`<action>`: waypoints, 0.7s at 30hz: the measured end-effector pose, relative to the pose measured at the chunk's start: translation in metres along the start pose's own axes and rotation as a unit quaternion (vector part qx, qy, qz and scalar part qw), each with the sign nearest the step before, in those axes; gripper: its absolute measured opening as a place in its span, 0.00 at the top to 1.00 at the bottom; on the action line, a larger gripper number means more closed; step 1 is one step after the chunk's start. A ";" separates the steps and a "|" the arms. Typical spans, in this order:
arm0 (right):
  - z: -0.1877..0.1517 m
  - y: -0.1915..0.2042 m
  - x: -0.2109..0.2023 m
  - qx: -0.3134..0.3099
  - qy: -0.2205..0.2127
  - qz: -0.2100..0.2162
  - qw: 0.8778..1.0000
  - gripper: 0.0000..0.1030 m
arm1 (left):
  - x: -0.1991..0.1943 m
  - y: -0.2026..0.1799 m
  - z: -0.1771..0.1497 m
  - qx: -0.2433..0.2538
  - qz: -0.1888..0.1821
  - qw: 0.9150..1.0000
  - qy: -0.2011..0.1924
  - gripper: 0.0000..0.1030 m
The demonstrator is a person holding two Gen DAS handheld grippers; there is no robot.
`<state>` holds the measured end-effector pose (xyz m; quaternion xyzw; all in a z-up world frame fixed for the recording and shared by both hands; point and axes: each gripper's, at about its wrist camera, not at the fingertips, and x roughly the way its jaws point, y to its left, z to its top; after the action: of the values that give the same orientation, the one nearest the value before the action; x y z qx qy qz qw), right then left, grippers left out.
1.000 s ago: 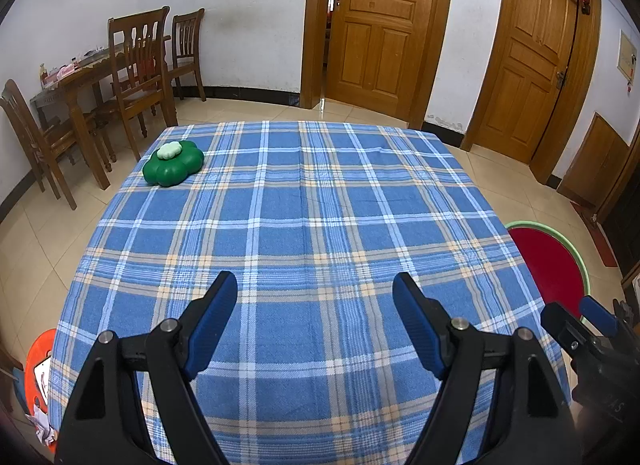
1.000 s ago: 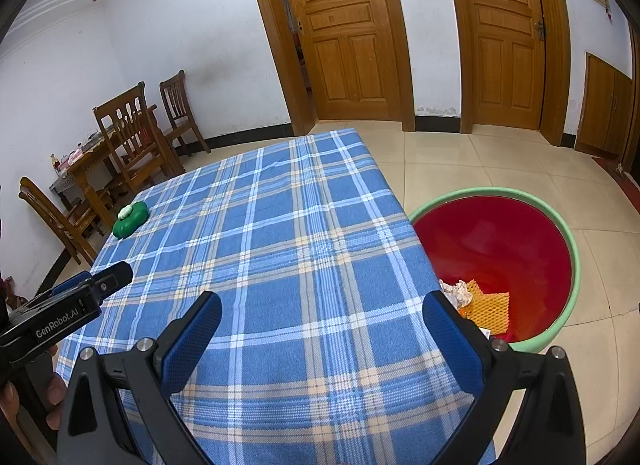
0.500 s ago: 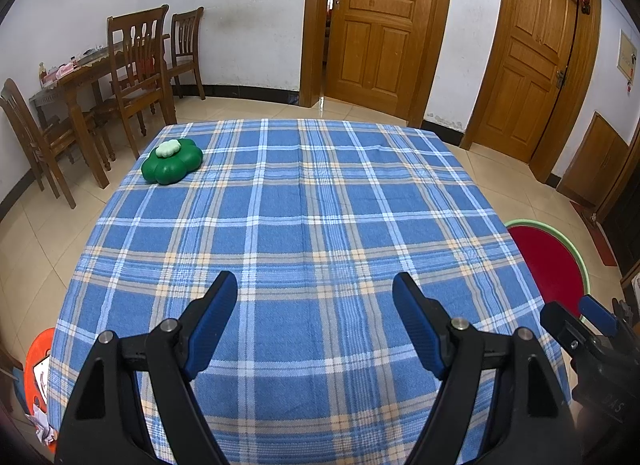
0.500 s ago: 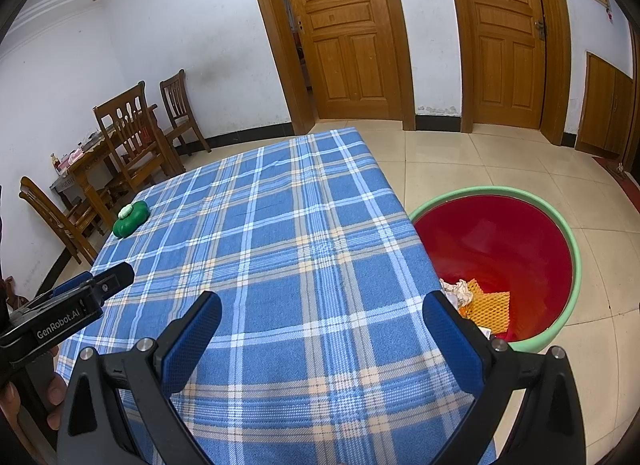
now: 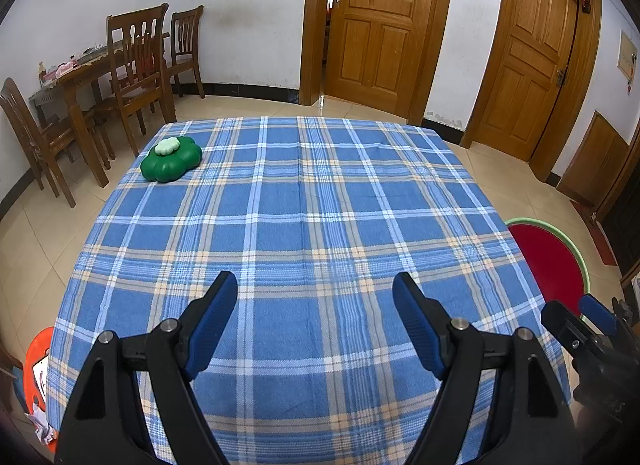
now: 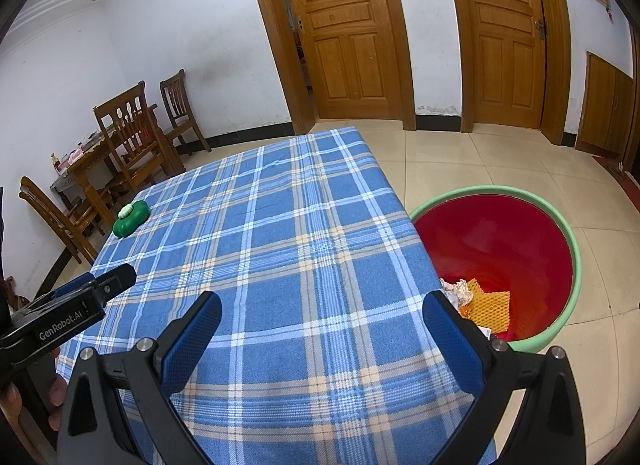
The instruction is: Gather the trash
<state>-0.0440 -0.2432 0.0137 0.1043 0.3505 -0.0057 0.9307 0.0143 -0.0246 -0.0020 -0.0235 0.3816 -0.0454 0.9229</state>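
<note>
Both jaws spread, empty, basin (image 6: 560, 233) trash — orange mesh (image 6: 490, 307) — only from right wrist

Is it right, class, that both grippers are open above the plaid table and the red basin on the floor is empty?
Not quite: the red basin is not empty. The right wrist view shows crumpled paper and orange mesh inside. The rest holds: left gripper and right gripper are open.

home dining room | wooden chairs (image 5: 138, 73) | panelled doors (image 5: 376, 25)
</note>
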 end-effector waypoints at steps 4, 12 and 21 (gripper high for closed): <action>0.001 0.000 0.000 0.001 0.001 0.000 1.000 0.01 | 0.000 0.000 0.001 0.000 0.000 1.000 0.000 0.23; 0.001 0.000 0.000 0.000 0.001 0.000 1.000 0.01 | 0.002 0.000 -0.004 -0.001 0.000 1.000 0.002 0.23; 0.002 0.000 -0.001 0.001 0.001 0.000 1.000 0.01 | 0.002 0.001 -0.003 -0.001 0.000 1.000 0.003 0.23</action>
<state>-0.0436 -0.2439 0.0154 0.1050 0.3519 -0.0058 0.9301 0.0137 -0.0244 -0.0062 -0.0243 0.3842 -0.0452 0.9218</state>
